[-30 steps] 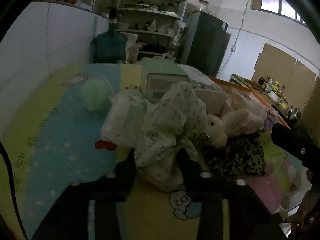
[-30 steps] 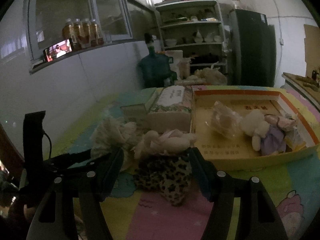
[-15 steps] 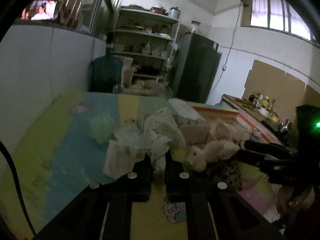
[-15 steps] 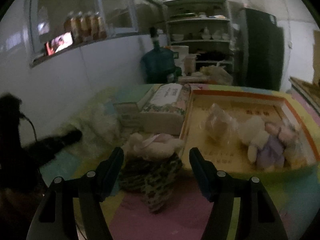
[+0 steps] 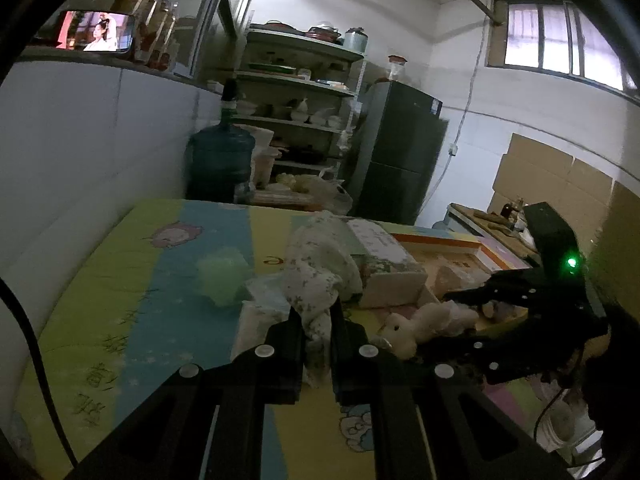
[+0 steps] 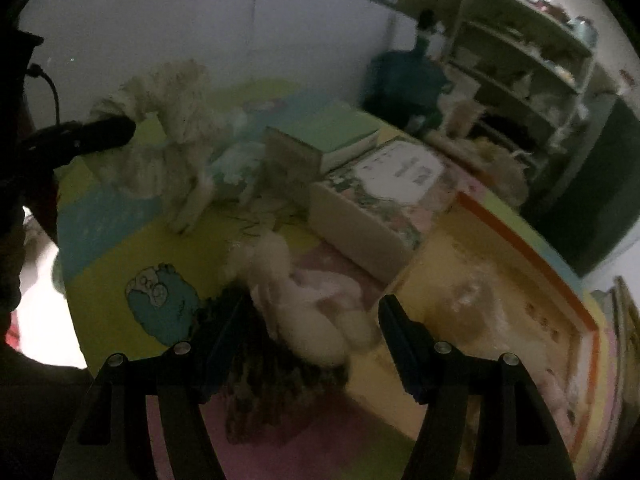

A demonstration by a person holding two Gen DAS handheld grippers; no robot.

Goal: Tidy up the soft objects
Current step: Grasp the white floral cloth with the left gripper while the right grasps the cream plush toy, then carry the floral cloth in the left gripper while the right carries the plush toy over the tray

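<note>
Writing on mat [image 5: 120,320] too blurred to read, left gripper [image 5: 316,320] jaws pinching floral cloth [image 5: 316,276], right gripper [image 6: 312,320] jaws wide around plush rabbit [image 6: 304,300]

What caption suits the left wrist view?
Left tongs shut on floral cloth; right tongs open around plush rabbit.

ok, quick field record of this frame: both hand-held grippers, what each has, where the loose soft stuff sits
left hand-held gripper: shut on floral cloth, lifted off the mat
right hand-held gripper: open, around white plush rabbit, pads not pressing
under rabbit: leopard-print fabric
mat: green soft lump, tissue boxes
tray: other plush items, blurred
</note>
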